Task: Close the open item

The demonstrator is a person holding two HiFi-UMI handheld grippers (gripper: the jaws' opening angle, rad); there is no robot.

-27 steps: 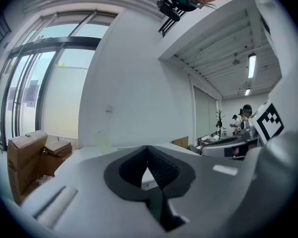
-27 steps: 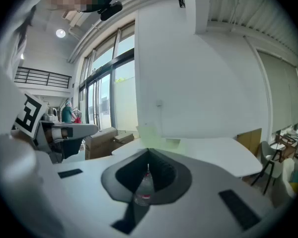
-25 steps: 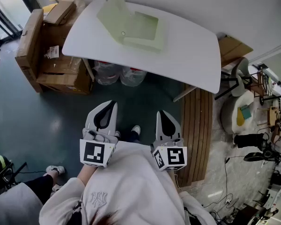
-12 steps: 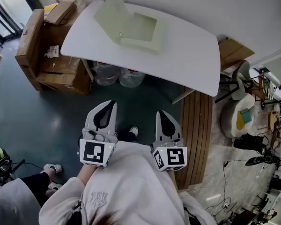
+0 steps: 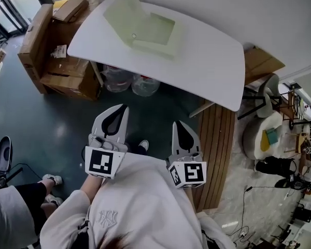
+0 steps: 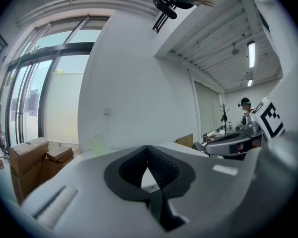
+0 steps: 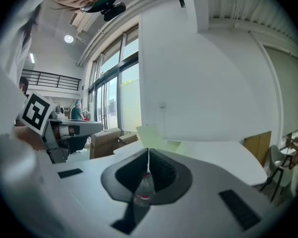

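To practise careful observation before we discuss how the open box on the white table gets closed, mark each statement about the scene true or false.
1. The pale green box on the white table has its lid raised. True.
2. The left hand-held gripper grips the lid. False: it is shut on nothing, held near the person's chest, away from the table.
3. Cardboard boxes stand beside the table. True.
4. The right hand-held gripper has its jaws wide apart. False: they are together, with nothing held.
5. Clear bottles stand on the tabletop. False: they are on the floor under the table.
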